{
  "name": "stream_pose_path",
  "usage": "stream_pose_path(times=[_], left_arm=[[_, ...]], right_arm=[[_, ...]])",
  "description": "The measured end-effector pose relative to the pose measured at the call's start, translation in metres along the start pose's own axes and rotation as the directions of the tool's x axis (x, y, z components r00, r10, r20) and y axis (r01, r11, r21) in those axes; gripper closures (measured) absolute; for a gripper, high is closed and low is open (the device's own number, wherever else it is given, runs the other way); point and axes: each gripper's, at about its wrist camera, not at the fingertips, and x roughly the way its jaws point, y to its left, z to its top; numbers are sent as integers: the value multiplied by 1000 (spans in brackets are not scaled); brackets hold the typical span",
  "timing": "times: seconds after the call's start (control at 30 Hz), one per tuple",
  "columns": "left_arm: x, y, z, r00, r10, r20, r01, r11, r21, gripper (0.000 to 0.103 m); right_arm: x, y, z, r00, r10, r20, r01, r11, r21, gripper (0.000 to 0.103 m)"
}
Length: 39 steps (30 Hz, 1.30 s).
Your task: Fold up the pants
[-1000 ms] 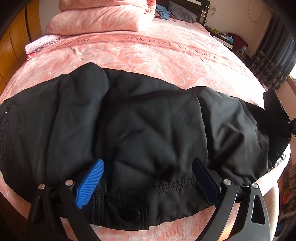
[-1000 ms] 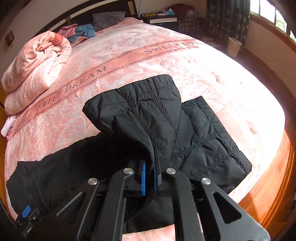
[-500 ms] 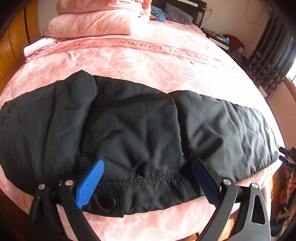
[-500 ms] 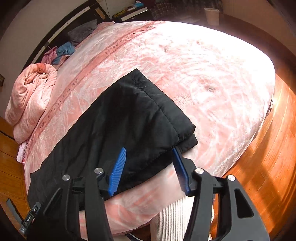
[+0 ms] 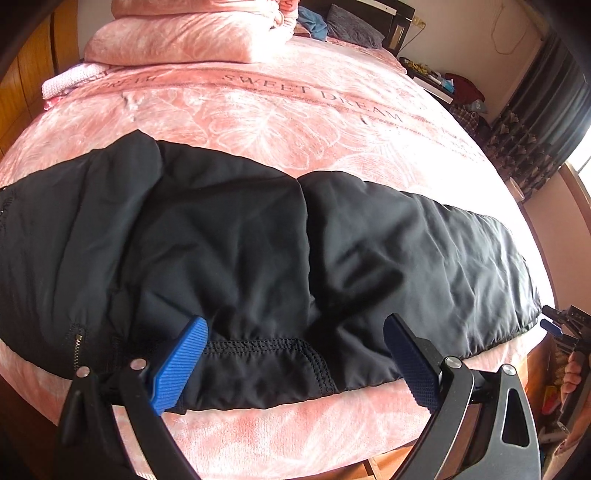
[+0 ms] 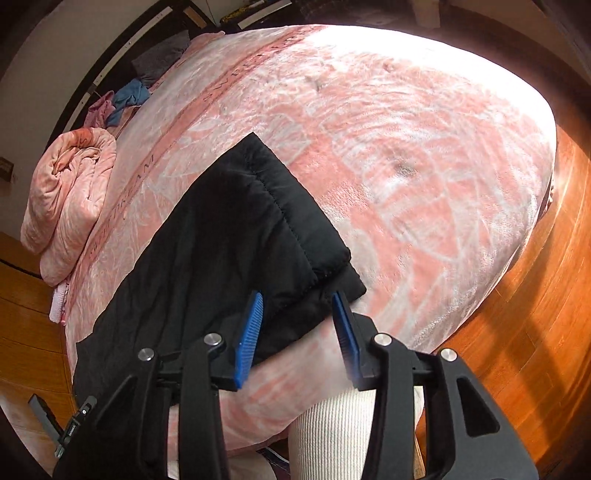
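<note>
Black padded pants point(image 5: 258, 240) lie flat across the near side of a pink bed point(image 5: 295, 110). My left gripper point(image 5: 293, 325) hangs open and wide over the waistband, whose stitched edge lies between the blue pads without touching them. In the right wrist view the stacked leg hems point(image 6: 317, 258) reach the bed's near edge. My right gripper point(image 6: 298, 295) hovers there with its jaws closing. The hem corner lies between its fingers, and the pads do not press on it.
A rolled pink quilt point(image 6: 70, 195) and pillows point(image 5: 347, 24) sit at the head of the bed. A person's leg in white ribbed fabric point(image 6: 332, 435) stands below the right gripper. Orange wooden floor point(image 6: 535, 314) runs beside the bed. A bedside table point(image 5: 432, 79) stands far right.
The right gripper let go of the lifted pant leg, opened, and drew back to the bed's near edge. The leg now lies stretched flat. Its jaws have since narrowed. The left gripper stayed open.
</note>
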Motion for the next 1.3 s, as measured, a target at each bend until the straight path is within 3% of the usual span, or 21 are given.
stream_pose_path(times=[0.27,0.37,0.47,0.6,0.8,1.0,1.2,1.3], left_arm=[[2,-14,-4,1000,-16,-10,16,1000,15,6],[4,-18,-5,1000,-19,-14,19,1000,24,6],[5,-23,-5,1000,-19,-18,20,999,36,6],[5,-29,-7,999,-27,-20,28,998,51,6],[5,-29,-7,1000,-18,-21,19,999,51,6],[7,-20,-8,999,-16,-31,16,999,28,6],[17,-14,-8,999,-8,-48,8,1000,16,6],[21,-12,-8,999,3,-48,-2,1000,17,6]], right_arm=[[10,-4,14,998,56,-7,-56,995,81,63],[7,-6,20,997,74,-9,-72,991,111,72],[6,-11,23,995,94,-19,-91,985,146,73],[17,-11,24,997,63,-44,-56,989,140,73],[7,-2,19,998,62,-5,-61,994,88,93],[-27,-4,9,995,99,5,-99,993,57,95],[13,-21,1,995,35,-88,-31,999,45,91],[12,-19,-1,996,27,-84,-26,1000,9,87]])
